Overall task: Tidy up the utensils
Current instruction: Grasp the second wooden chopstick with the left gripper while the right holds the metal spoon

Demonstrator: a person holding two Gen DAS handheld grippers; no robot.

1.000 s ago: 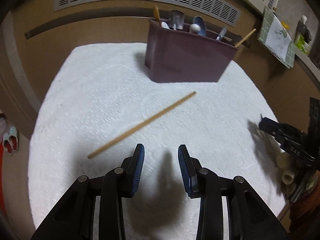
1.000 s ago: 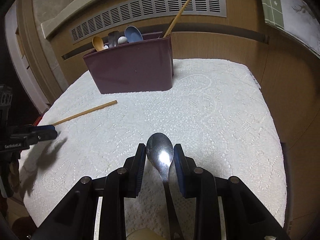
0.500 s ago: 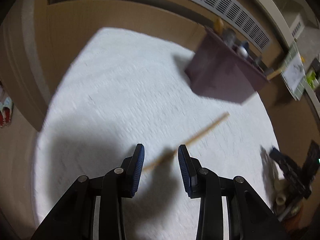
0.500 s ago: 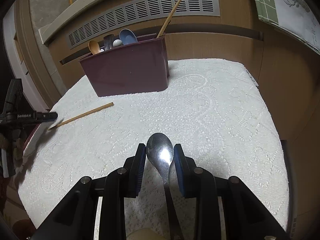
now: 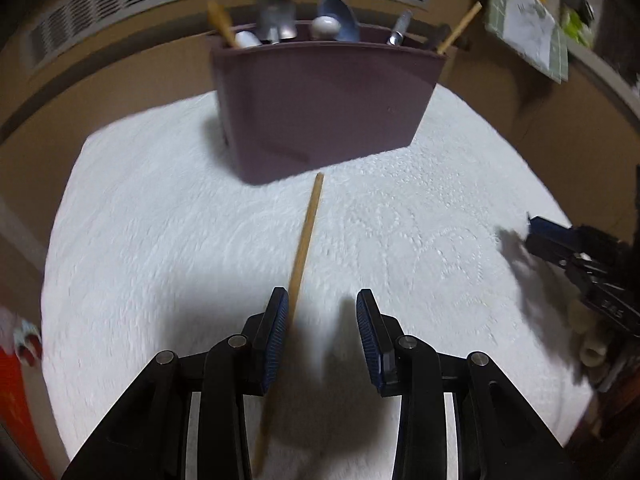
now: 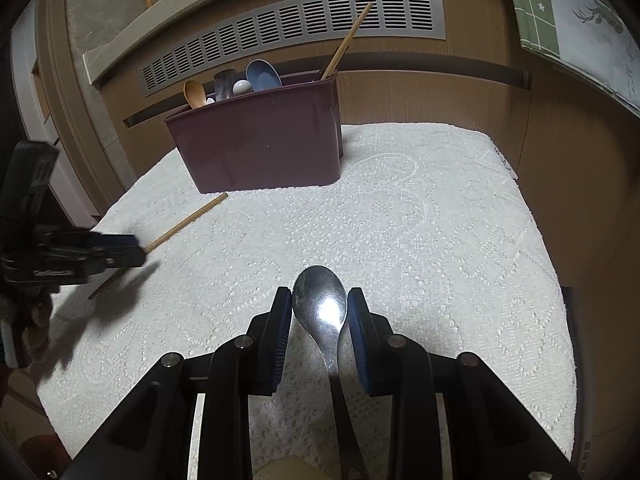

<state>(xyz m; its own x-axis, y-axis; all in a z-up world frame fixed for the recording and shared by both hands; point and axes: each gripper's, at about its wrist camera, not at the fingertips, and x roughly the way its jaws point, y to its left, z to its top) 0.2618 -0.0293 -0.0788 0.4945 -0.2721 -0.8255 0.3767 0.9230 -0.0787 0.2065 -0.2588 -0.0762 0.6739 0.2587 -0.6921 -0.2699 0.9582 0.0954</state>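
A wooden chopstick (image 5: 306, 236) lies on the white lace cloth (image 5: 160, 220), its far end close to the maroon utensil holder (image 5: 324, 108). My left gripper (image 5: 322, 320) hovers open over its near half; the stick runs beside the left pad, and the pads do not press on it. From the right wrist view the left gripper (image 6: 116, 250) is at the left edge, over the chopstick (image 6: 188, 220). My right gripper (image 6: 319, 312) is shut on a metal spoon (image 6: 320, 304), bowl forward between the pads. The holder (image 6: 260, 148) contains spoons and one upright chopstick.
A wooden cabinet front with a grey vent grille (image 6: 296, 28) rises just behind the holder. A green checked towel (image 6: 560, 12) hangs at the upper right. The cloth (image 6: 440, 240) drops off at its edges on the left and right.
My left gripper swung across the cloth and rolled; the chopstick, earlier ahead and slanted, now runs between its open jaws toward the holder. The right gripper kept still with the spoon.
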